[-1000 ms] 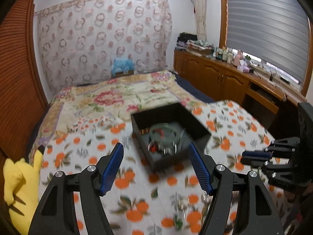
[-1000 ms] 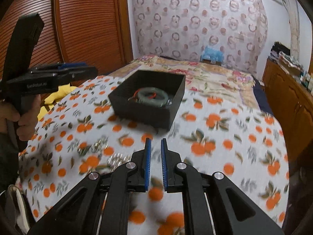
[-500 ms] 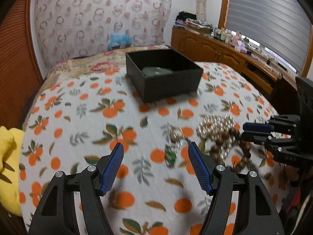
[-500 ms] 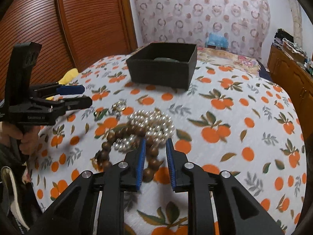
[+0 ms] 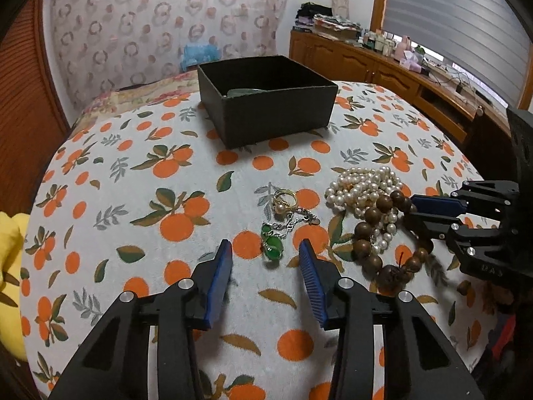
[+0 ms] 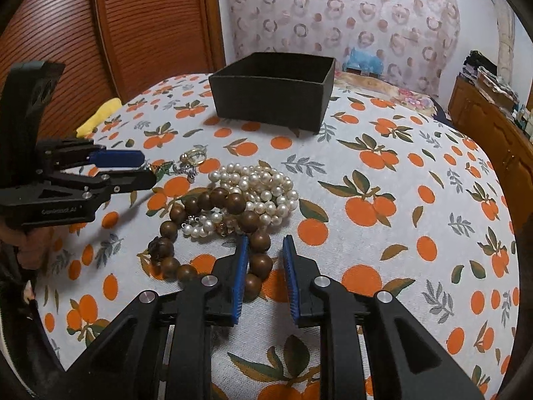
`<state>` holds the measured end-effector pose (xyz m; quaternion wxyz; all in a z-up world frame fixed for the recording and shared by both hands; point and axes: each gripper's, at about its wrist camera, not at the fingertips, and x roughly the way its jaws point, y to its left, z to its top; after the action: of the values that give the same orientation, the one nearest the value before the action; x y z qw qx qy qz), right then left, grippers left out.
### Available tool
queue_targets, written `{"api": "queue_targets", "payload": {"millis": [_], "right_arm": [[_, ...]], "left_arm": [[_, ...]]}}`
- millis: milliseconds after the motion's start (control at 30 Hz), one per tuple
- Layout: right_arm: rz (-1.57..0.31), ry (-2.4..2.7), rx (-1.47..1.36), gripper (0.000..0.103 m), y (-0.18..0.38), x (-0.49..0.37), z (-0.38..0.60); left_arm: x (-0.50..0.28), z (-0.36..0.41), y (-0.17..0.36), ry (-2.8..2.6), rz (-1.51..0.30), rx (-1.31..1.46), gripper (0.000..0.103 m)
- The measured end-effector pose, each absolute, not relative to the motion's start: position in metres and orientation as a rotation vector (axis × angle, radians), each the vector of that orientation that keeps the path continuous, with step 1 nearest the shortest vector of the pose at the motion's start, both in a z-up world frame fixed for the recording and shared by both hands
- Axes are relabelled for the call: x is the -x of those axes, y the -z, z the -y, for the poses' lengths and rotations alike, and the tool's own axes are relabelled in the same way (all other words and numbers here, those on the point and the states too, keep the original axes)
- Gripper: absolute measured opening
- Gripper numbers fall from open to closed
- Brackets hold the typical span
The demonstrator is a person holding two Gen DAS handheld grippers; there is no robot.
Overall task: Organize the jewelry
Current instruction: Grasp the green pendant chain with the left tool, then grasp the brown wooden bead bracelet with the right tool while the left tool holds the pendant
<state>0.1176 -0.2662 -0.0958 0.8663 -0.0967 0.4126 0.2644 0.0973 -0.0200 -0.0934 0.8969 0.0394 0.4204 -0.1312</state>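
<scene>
A black open box [image 5: 266, 96] stands at the far side of the orange-print cloth, with a green bangle [image 5: 241, 92] inside; it also shows in the right wrist view [image 6: 273, 91]. A green-stone pendant on a silver chain [image 5: 273, 246] lies just ahead of my open left gripper [image 5: 265, 260]. A gold ring [image 5: 284, 197] lies beyond it. A pearl necklace [image 6: 258, 188] and a brown wooden bead bracelet [image 6: 213, 230] lie heaped together. My right gripper [image 6: 265, 256] is open low over the cloth, with wooden beads between its fingers.
A yellow plush toy [image 5: 10, 276] lies at the left edge of the bed. A wooden cabinet [image 5: 383, 70] with bottles runs along the right under the window. A wooden slatted door [image 6: 150, 30] is behind on the left.
Both grippers have dropped low and moved closer to the jewelry. The left now frames the green pendant. The right has opened and now straddles the wooden beads.
</scene>
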Motion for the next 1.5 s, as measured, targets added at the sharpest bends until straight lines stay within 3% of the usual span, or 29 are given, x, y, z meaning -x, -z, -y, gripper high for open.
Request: {"api": "queue_targets", "payload": {"millis": [267,400,767,967,1033,1067,1500], "right_arm": [[-0.866,-0.559,0.189,0.023,0.096,-0.119,0.268],[-0.867,-0.559,0.189,0.023,0.096,-0.119,0.268],[-0.862,-0.55,0.212,0.024,0.097,-0.118,0.265],[-0.857,-0.554,0.25,0.03,0.097,-0.117,0.259],[-0.852,-0.555,0.262,0.024,0.097,-0.116,0.257],[-0.849,-0.559,0.266,0.015,0.096,-0.115,0.256],[-0.673,-0.597,0.277,0.015,0.035,-0.102,0.247]], "left_arm": [[-0.106,0.031,0.096,0.255,-0.877,-0.126,0.034],[-0.103,0.028,0.096,0.25,-0.868,-0.127,0.013],[-0.073,0.015,0.057,0.274,-0.746,-0.051,0.013],[-0.059,0.012,0.037,0.278,-0.687,-0.037,0.013],[-0.055,0.01,0.032,0.279,-0.669,-0.031,0.013],[-0.054,0.009,0.031,0.279,-0.665,-0.029,0.013],[-0.055,-0.007,0.025,0.245,-0.641,0.014,0.013]]}}
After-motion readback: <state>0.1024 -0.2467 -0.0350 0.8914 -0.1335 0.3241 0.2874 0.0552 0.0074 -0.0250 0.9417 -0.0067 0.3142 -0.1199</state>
